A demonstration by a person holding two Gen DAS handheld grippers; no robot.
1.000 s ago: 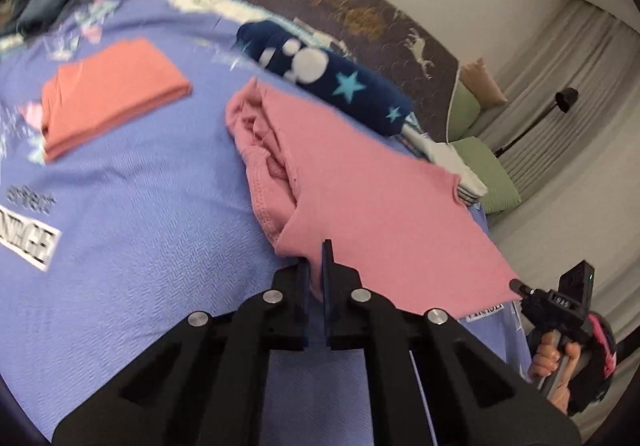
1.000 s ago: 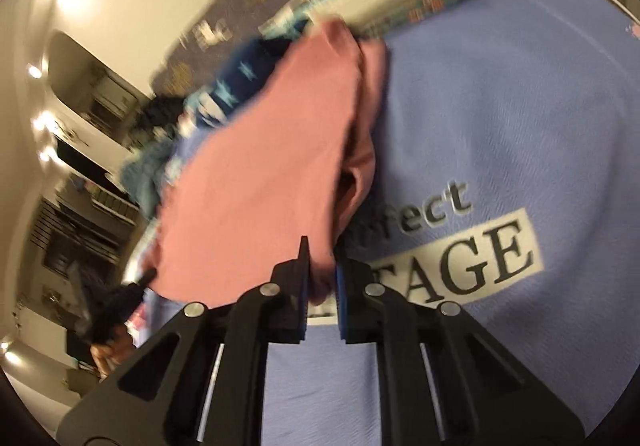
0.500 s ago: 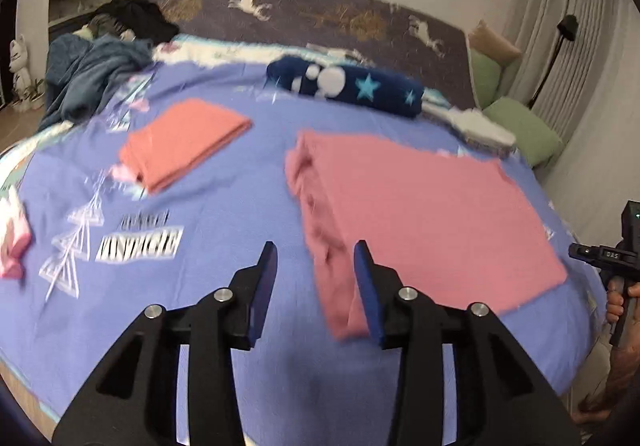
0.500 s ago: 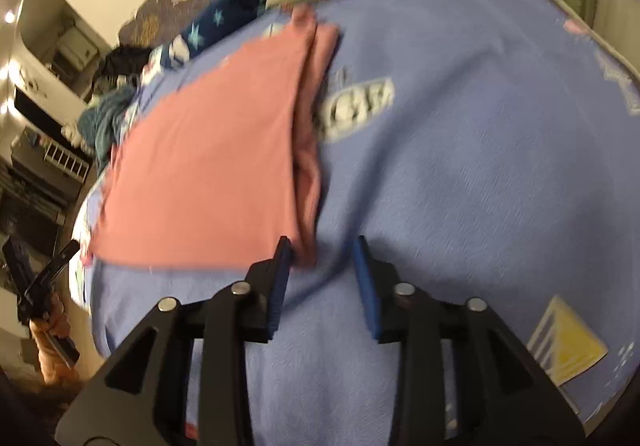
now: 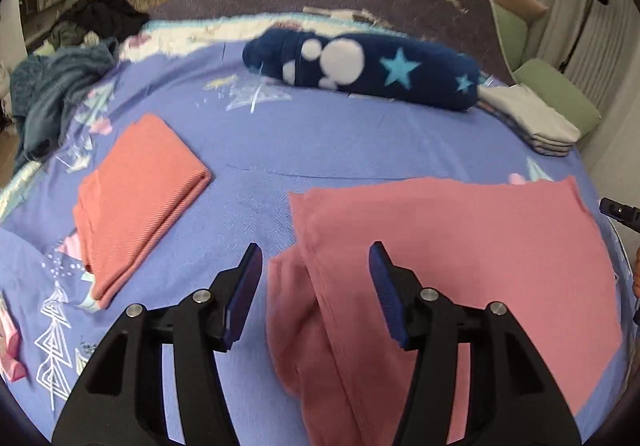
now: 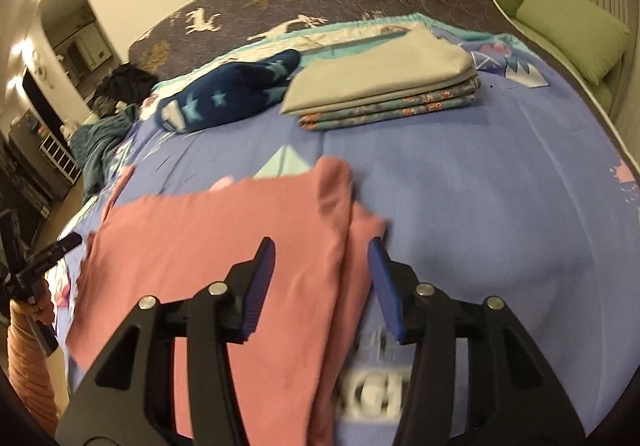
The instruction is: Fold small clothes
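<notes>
A pink garment (image 5: 460, 254) lies spread flat on the blue bedspread (image 5: 320, 149), folded in half, with bunched sleeves at its left end. My left gripper (image 5: 316, 286) is open and empty above that bunched end. In the right wrist view the same pink garment (image 6: 224, 258) lies below my right gripper (image 6: 322, 282), which is open and empty over the garment's right edge. The other hand-held gripper shows at the left edge of this view (image 6: 36, 262).
A folded orange garment (image 5: 136, 197) lies at the left. A navy star-print roll (image 5: 360, 69) lies at the back. A stack of folded cloths (image 6: 384, 85) sits at the back right. A pile of dark clothes (image 5: 60, 85) is at the far left. Green cushions (image 6: 568, 25) lie beyond the bed.
Both grippers were shut on the pink garment a second ago. They let go, opened wide and drew back above it. The garment now lies flat on the bed.
</notes>
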